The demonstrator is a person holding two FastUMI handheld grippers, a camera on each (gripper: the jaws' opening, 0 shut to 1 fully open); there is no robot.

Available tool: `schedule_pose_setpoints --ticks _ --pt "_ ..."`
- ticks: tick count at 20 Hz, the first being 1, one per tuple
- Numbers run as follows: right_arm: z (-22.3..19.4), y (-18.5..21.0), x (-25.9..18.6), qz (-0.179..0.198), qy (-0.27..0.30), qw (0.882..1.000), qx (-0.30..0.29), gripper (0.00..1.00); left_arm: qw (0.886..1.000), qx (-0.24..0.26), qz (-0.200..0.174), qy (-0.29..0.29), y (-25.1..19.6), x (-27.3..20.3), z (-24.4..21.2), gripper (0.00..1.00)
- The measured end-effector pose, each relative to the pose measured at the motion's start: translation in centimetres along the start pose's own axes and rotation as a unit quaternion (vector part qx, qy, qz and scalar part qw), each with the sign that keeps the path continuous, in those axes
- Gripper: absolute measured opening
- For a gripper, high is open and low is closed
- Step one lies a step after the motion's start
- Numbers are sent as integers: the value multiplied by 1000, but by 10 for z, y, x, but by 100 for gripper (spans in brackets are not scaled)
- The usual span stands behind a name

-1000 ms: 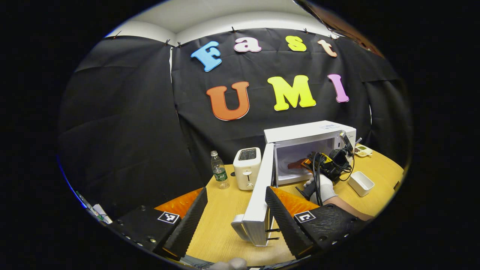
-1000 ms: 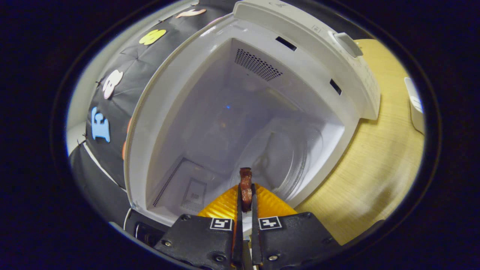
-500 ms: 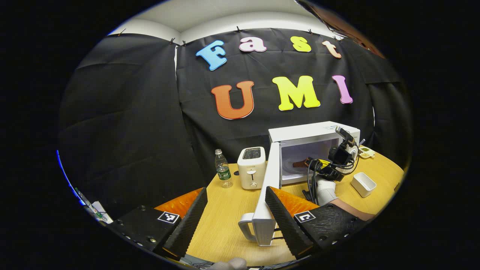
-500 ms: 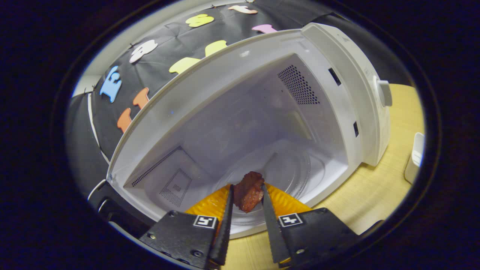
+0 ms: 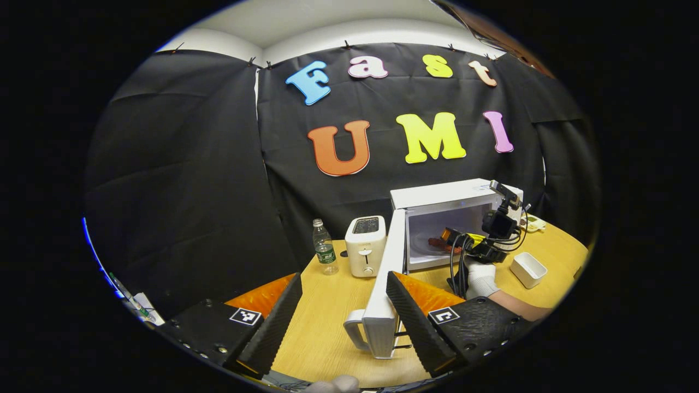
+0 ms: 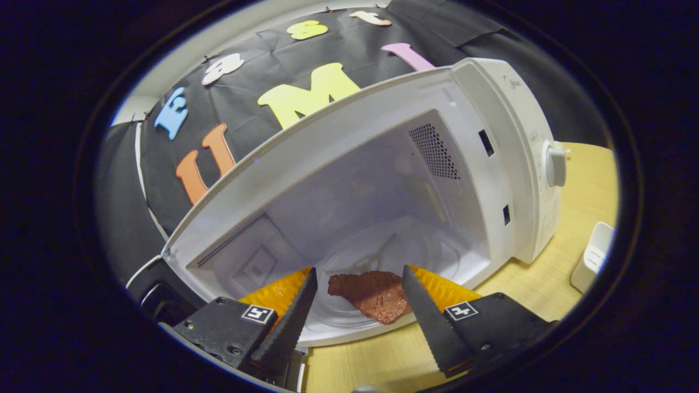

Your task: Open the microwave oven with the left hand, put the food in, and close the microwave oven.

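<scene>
The meat (image 6: 373, 293) lies on the glass plate (image 6: 349, 316) inside the open microwave (image 6: 508, 142) near the desk's (image 5: 327, 338) back edge, between the right gripper's (image 6: 357, 295) spread fingers without touching them, while the left gripper's (image 5: 343, 305) fingers stand spread beside the door (image 5: 382, 295); no label is legible.

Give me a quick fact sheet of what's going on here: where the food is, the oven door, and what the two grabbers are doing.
food: brown piece lying on the glass plate inside the microwave
door: door swung open
right gripper: right gripper open, fingers either side of the food, not gripping
left gripper: left gripper open, beside the door's edge
nearby: toaster, bottle, white tub
</scene>
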State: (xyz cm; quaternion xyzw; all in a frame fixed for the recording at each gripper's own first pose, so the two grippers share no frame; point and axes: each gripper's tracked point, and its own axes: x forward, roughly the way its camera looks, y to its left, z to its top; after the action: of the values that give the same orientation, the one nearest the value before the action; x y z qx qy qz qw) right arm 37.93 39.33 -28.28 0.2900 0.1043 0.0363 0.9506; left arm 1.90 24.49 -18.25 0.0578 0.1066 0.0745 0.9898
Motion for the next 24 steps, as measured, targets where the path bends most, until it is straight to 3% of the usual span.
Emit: schedule_pose_setpoints --ticks 4,9,10,11,13,14,17,18,19,20,21,24 --pt "21 15 -43 25 10 999 -32 100 1000 -12 4 -9 -1 -3 7 95" --pt "77 28 -131 80 51 989 -111 100 999 -31 2 -26 2 -9 26 95" --pt "95 19 -153 78 52 987 -129 100 999 -32 1 -27 3 -10 30 95" --pt "116 10 -173 76 50 985 -145 89 999 -31 0 -30 6 -9 33 95" --pt "147 -7 -212 69 57 982 -167 89 999 -30 7 -32 14 -6 34 95" --pt "151 -14 -230 68 81 981 -162 100 999 -33 10 -33 17 -6 34 95" --pt "170 -34 -279 54 104 978 -171 100 998 -42 25 -31 27 0 27 95" --pt "178 -36 -294 52 102 979 -169 90 998 -42 29 -26 29 3 23 95" --pt "185 -33 -310 59 103 979 -168 100 998 -42 30 -20 31 6 17 95" --pt "190 -34 -323 60 100 977 -177 90 999 -41 31 -13 31 7 12 95" --pt "197 -38 -336 56 95 975 -193 100 999 -36 28 -14 31 8 11 95" --pt "206 -49 -366 52 89 971 -214 100 999 -34 31 -20 34 13 11 95"
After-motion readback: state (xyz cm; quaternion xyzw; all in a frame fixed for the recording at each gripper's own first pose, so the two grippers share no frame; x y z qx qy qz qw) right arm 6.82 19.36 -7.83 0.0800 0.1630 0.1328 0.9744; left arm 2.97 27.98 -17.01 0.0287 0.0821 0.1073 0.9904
